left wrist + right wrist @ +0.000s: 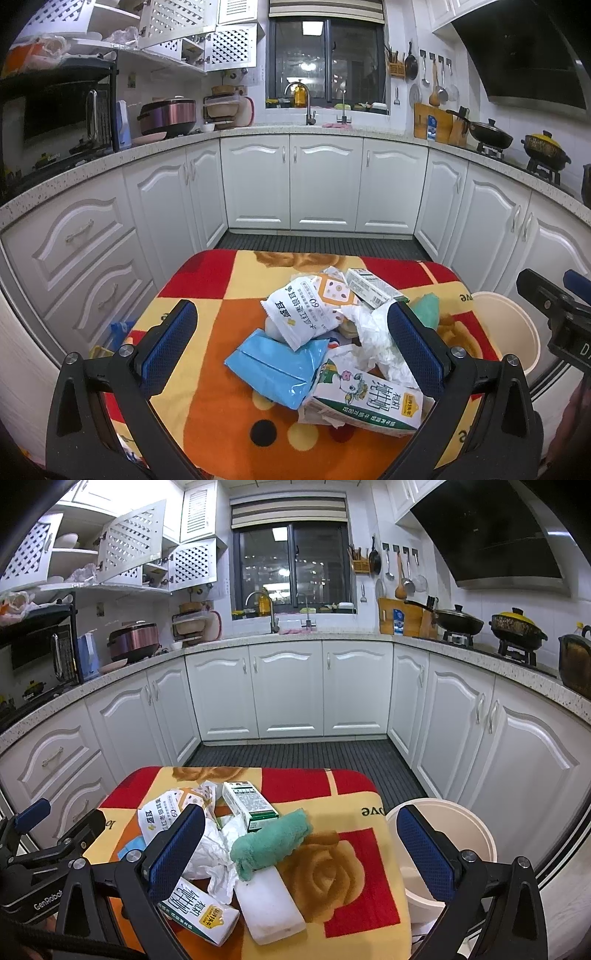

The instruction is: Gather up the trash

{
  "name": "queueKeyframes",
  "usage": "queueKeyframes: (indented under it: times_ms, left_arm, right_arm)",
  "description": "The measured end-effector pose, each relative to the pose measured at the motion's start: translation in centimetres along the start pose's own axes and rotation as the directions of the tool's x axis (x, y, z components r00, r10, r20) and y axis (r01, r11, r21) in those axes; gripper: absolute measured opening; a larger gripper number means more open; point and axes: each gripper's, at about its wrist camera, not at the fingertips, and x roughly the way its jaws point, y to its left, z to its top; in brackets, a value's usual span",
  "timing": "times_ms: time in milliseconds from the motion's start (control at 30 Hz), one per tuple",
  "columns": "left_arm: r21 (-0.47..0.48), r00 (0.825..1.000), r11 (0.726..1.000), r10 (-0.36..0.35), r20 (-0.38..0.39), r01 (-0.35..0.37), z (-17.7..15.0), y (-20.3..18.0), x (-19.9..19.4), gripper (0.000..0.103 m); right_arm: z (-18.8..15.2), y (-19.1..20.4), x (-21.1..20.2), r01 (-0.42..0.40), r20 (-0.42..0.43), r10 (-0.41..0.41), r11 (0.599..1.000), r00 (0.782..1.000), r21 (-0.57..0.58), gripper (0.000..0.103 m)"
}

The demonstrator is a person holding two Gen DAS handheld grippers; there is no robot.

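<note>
Both the left claw [291,341] and right claw [301,843] gape wide, empty, above the trash pile [332,332] on the bench [221,406]; bucket [461,823] right

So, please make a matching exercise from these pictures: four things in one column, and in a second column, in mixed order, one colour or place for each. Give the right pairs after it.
Things:
1. towel
2. flat pouch
3. bin
4. sponge block

Colour or place:
A. cream, beside the table on its right
B. white, on the table just in front of the rolled cloth
C. green, rolled up
D. light blue, partly under a white snack bag

Pairs: 1-C, 2-D, 3-A, 4-B
</note>
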Motion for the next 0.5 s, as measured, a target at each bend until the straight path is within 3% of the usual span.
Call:
queueKeyframes:
  times_ms: [300,500]
  left_arm:
    - [0.001,0.998,1.0,-0.01,-0.057,0.01,-0.9,1.5,0.6,0.102]
    - [-0.002,0.992,1.0,-0.007,-0.129,0.007,-2.4,3.9,1.6,0.102]
  right_arm:
    - [-0.3,-0.5,0.8,0.008,-0.033,-0.008,1.0,0.999,0.003,0.103]
    - [-0.9,-1.8,2.2,-0.02,-0.12,0.024,0.999,0.992,0.029,0.103]
